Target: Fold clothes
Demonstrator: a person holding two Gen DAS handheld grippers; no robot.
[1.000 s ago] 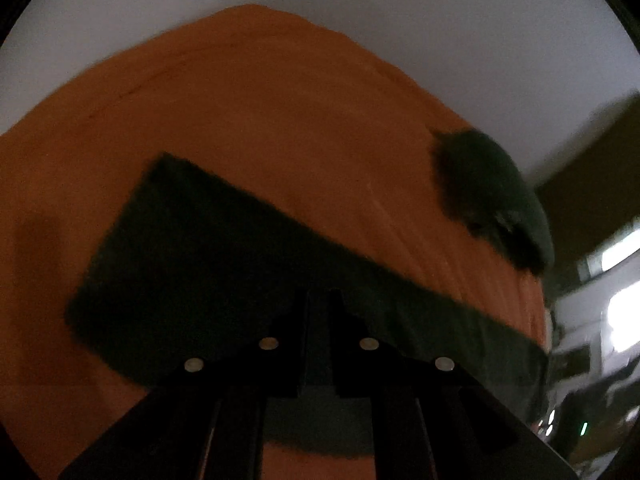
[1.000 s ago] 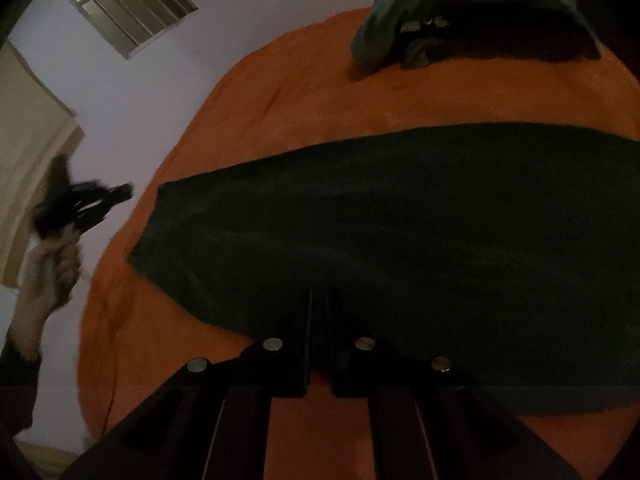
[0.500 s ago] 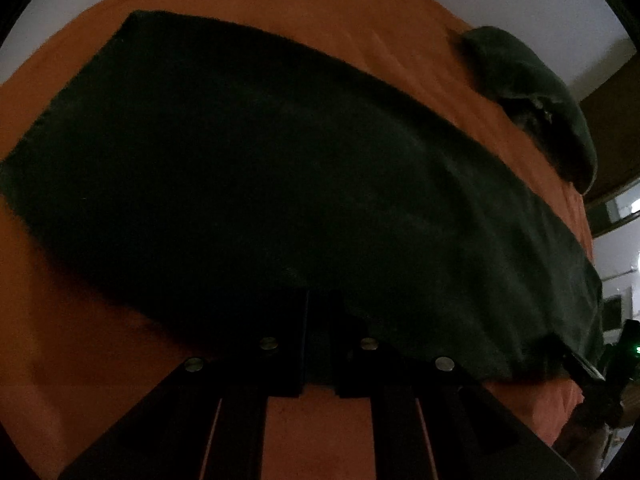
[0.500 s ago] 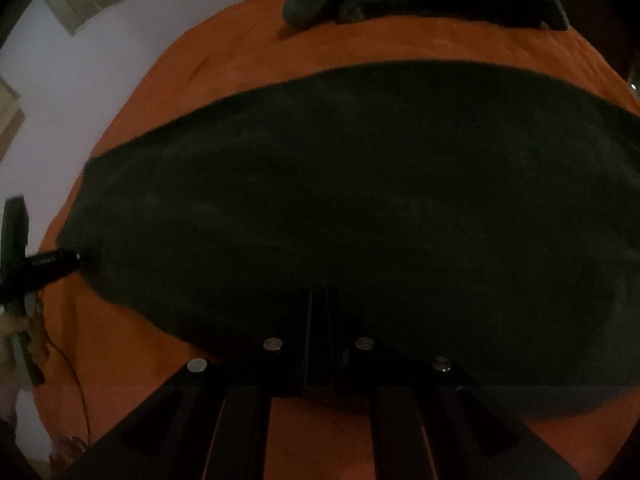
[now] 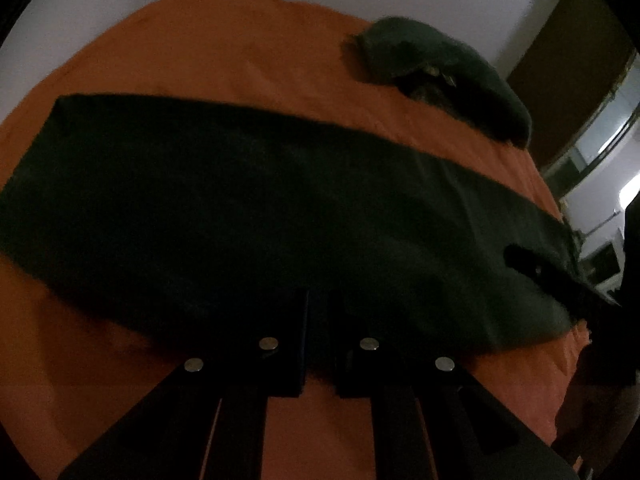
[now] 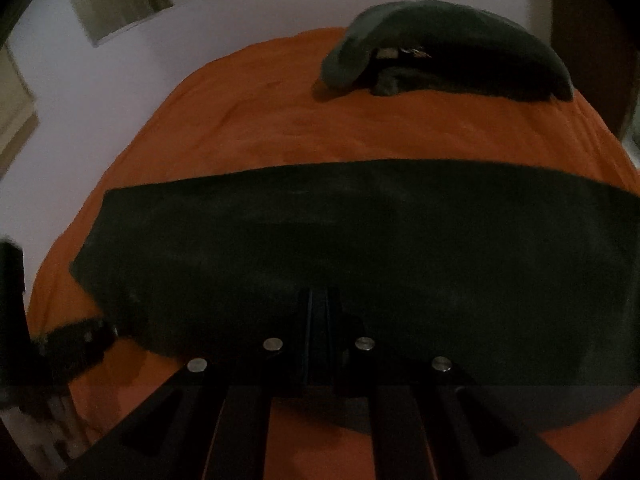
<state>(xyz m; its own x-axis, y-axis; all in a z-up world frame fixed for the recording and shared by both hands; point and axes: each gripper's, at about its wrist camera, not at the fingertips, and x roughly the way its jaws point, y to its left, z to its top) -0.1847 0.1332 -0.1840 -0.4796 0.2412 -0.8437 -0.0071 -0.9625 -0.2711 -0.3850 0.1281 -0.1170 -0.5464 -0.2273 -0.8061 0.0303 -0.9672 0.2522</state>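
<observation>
Orange bed point(image 5: 248, 60), flat dark cloth point(image 5: 248, 216)

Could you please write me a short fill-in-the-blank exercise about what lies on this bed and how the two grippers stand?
1. The long dark cloth lies spread flat on a sheet coloured ____.
2. The bundled dark garment sits on the bed ____ the flat cloth, apart from it.
3. The right gripper has its jaws ____.
4. In the right wrist view, the left gripper appears at the cloth's ____ end.

Missing words: orange; beyond; shut; left
</observation>
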